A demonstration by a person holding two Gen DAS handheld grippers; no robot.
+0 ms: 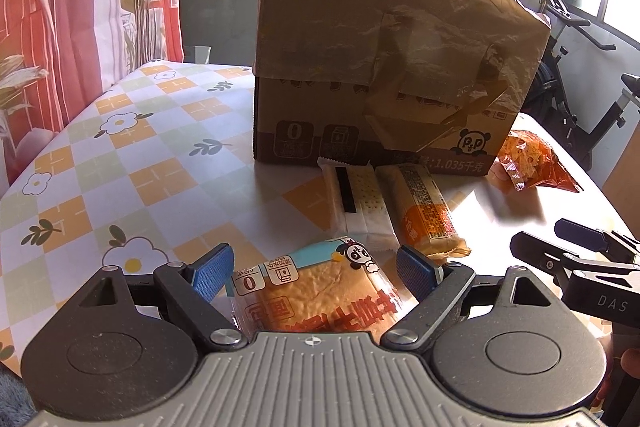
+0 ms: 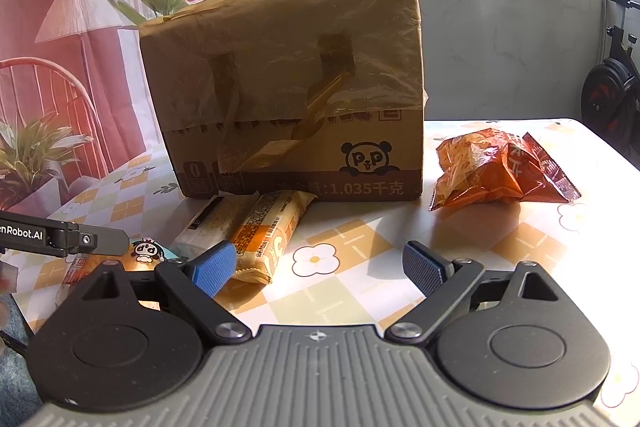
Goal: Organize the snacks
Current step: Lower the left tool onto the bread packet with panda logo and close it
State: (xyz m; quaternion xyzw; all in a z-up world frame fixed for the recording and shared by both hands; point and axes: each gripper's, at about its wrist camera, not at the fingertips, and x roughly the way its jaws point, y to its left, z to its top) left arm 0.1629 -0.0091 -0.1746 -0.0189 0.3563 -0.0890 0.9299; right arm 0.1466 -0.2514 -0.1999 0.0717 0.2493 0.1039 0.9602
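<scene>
We see the cardboard box (image 2: 288,83) standing tall at the back of the worktop (image 1: 132,155), its flap taped and sagging; nudging it could topple it onto the snacks lying against its foot. The orange crisp bag (image 2: 500,171) lies well apart to the right, puffed and slippery, so a squeeze could burst or squirt it away. The bread packet (image 1: 316,291) lies between the fingers of our left gripper (image 1: 316,267), whose jaws stand apart and not pressing; closing hard could crush the soft loaf. The two bars, white (image 1: 356,203) and orange (image 1: 424,207), lie touching, so one could drag the other. Our right gripper (image 2: 320,267) hangs spread over bare worktop, holding nothing.
</scene>
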